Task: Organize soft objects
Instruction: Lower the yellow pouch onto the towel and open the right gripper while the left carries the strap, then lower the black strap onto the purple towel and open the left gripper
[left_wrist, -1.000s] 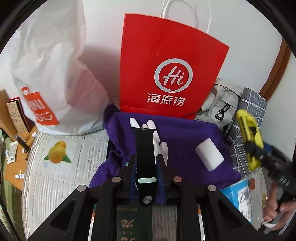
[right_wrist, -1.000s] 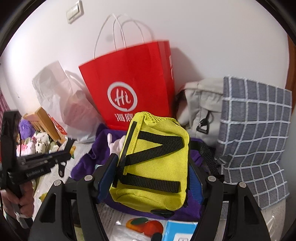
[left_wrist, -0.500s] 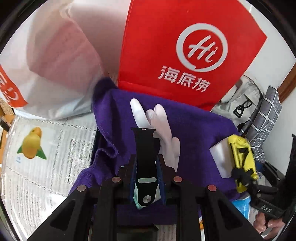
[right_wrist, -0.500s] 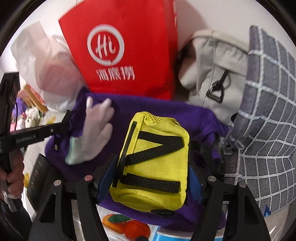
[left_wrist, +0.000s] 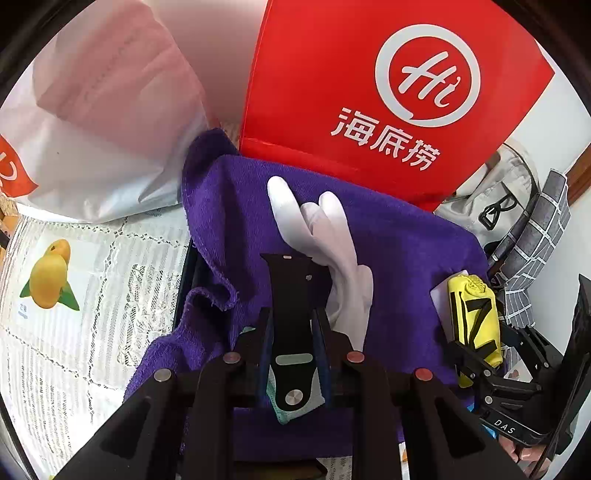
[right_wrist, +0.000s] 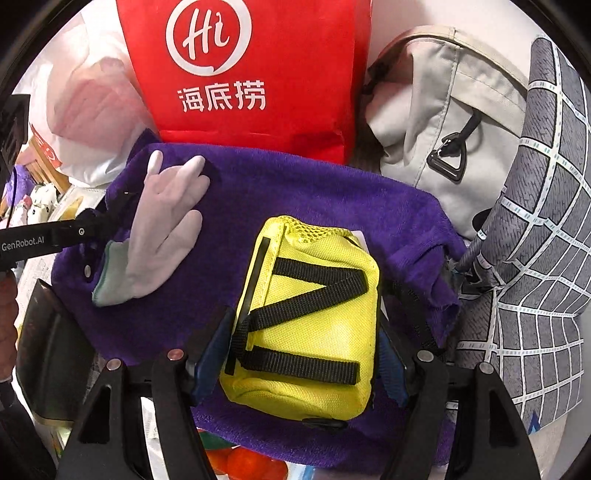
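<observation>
My right gripper (right_wrist: 301, 332) clamps a yellow mesh-topped pouch (right_wrist: 306, 317) with black straps, held over the right part of the purple towel (right_wrist: 332, 199). My left gripper (left_wrist: 293, 332) pinches a black watch strap (left_wrist: 293, 295) above the white glove (left_wrist: 325, 236) lying mid-towel. A red paper bag (left_wrist: 369, 92) bounds the towel's far edge, a grey backpack (right_wrist: 436, 110) its right. The surface is a lace-patterned cloth (left_wrist: 122, 273).

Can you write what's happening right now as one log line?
left gripper: shut on black strap | right gripper: shut on yellow pouch | both over purple towel | white glove on towel
</observation>
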